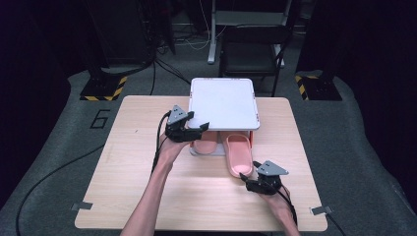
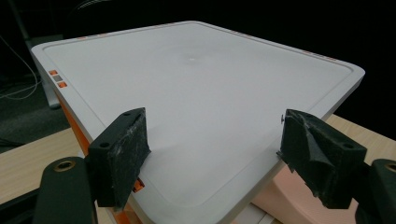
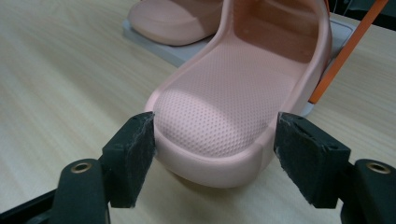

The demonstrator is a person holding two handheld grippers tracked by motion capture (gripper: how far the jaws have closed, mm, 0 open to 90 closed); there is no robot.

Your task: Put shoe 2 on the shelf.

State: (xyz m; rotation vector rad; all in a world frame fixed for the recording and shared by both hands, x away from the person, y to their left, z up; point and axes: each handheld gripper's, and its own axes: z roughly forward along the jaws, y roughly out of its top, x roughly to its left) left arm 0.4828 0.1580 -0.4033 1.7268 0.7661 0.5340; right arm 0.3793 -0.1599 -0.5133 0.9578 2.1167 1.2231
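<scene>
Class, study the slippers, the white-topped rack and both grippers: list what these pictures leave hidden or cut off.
- High view: the rack's white top hides the toes of both slippers.
- Right gripper view: the picture's top edge cuts off the near slipper's strap.
- Left gripper view: the white top and the picture's bottom edge leave little of a slipper showing.

Left black two-jaw gripper (image 1: 196, 129): held in the person's left hand (image 1: 169, 147), forearm stretched forward, jaws level and wide apart, pads (image 2: 122, 154) gripping nothing. Right black two-jaw gripper (image 1: 246, 181): in the right hand (image 1: 276, 199) near the body, pointing left, jaws parted, pads (image 3: 133, 156) pressing on nothing.
</scene>
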